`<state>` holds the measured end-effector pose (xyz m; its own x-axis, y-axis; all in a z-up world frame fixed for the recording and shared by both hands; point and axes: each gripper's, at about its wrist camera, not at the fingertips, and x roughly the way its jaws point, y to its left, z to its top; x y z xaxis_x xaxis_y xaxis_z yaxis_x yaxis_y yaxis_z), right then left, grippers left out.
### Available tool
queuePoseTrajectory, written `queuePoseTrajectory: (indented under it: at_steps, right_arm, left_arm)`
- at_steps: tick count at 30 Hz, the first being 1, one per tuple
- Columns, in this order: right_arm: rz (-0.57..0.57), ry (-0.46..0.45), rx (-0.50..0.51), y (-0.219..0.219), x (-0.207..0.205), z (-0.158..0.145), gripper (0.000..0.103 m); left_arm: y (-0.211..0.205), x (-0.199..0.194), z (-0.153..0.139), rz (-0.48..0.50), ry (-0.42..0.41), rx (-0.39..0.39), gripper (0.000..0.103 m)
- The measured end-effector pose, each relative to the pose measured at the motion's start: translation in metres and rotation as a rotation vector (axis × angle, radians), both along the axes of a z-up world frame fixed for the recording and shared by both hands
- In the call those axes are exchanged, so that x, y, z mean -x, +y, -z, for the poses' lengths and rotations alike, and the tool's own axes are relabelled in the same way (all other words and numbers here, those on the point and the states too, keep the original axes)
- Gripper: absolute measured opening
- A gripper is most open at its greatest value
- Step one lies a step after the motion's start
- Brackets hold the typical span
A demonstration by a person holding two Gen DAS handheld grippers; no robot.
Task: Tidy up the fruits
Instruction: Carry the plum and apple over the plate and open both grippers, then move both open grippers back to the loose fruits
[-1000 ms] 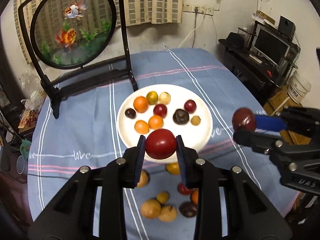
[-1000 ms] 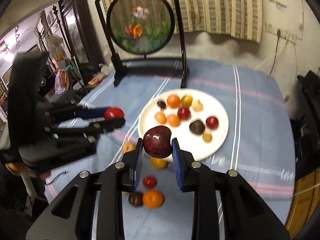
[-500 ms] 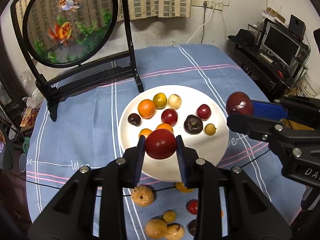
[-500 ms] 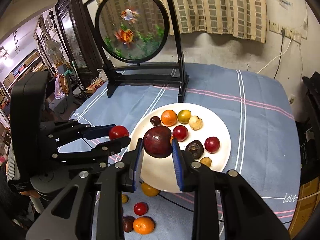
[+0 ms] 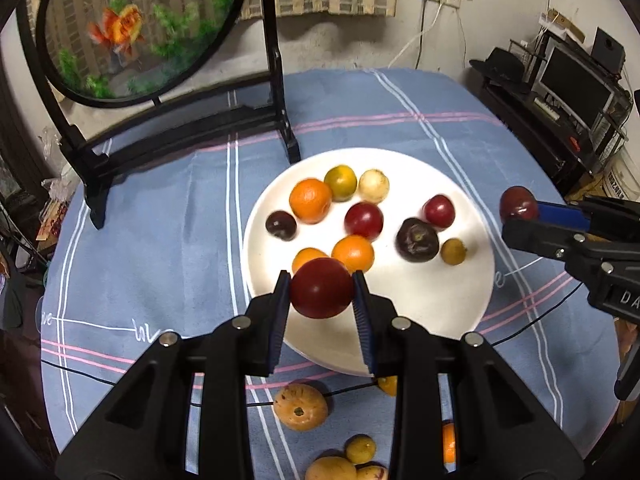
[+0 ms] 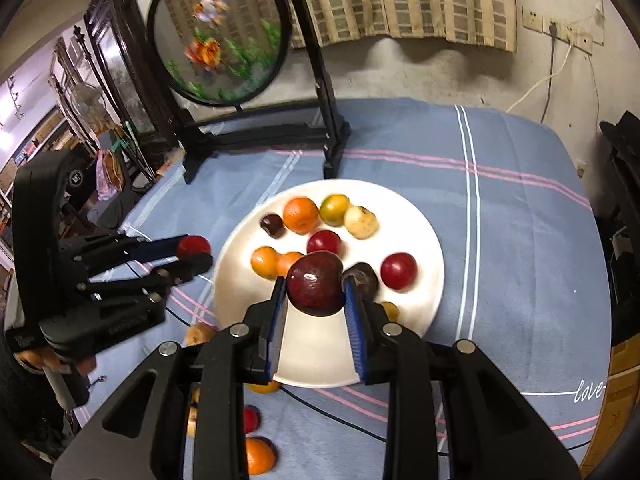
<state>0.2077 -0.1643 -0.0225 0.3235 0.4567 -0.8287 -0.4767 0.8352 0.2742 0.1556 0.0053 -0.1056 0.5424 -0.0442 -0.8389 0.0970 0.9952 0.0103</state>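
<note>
room: dim and cluttered, with a striped curtain, wall sockets, and a desk with a monitor [image 5: 576, 80] off to the right.
table: round, under a blue cloth [image 5: 160, 220] with white and pink stripes.
ornament: a round goldfish panel [image 5: 132, 28] in a black stand at the far edge of the table.
plate: a white plate [image 5: 460, 304] in the middle of the cloth, holding about ten small fruits, among them oranges, red plums, a dark mangosteen-like fruit and pale yellow ones.
left gripper: the left gripper [image 5: 322, 292] is clamped on a red plum [image 5: 322, 288], held in the air above the near rim of the plate.
right gripper: the right gripper [image 6: 316, 292] is clamped on a dark red plum [image 6: 316, 288], also in the air above the near part of the plate.
loose fruit: several pieces [image 5: 300, 406] lie on the cloth just in front of the plate, brown, yellow, orange and red; some are hidden behind the gripper bodies.
progress: judged roughly two thirds done. most fruit is already on the plate, two more pieces look about to be set down, and the loose group on the cloth is left to gather.
</note>
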Motion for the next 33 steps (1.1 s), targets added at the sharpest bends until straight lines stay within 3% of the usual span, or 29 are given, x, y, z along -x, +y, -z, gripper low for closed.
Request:
queuePoseTrajectory:
  at_steps: [11,13,14,16,17,20,22,27,33]
  right_arm:
    - [-0.029,0.045,-0.012,0.027,-0.022,0.032,0.029]
    - [-0.012,0.055,0.005,0.029,-0.027,0.037,0.030]
    - [0.003,0.068,0.006,0.028,-0.032,0.039,0.030]
    - [0.036,0.077,-0.035,0.020,-0.038,0.037,0.031]
    - [0.044,0.081,-0.063,0.017,-0.040,0.035,0.032]
    - [0.096,0.072,-0.106,0.007,-0.043,0.026,0.067]
    - [0.099,0.040,-0.111,0.003,-0.041,0.016,0.067]
    - [0.064,0.008,-0.107,-0.010,-0.010,-0.006,0.067]
    - [-0.049,0.014,-0.006,-0.013,0.063,0.004,0.067]
  left_arm:
    - [-0.022,-0.025,0.030,0.043,0.039,-0.057,0.032]
    - [-0.024,-0.030,0.034,0.046,0.047,-0.067,0.042]
    - [-0.024,-0.030,0.034,0.037,0.044,-0.075,0.063]
    - [-0.020,-0.029,0.029,0.016,0.012,-0.068,0.067]
    - [-0.018,-0.030,0.027,0.014,0.014,-0.054,0.067]
    - [-0.007,-0.031,0.022,-0.019,0.021,-0.007,0.067]
    - [0.000,-0.028,0.015,-0.047,0.009,0.011,0.067]
    - [0.032,0.000,-0.003,-0.120,-0.024,0.035,0.074]
    - [0.061,0.045,-0.005,-0.189,-0.012,0.030,0.076]
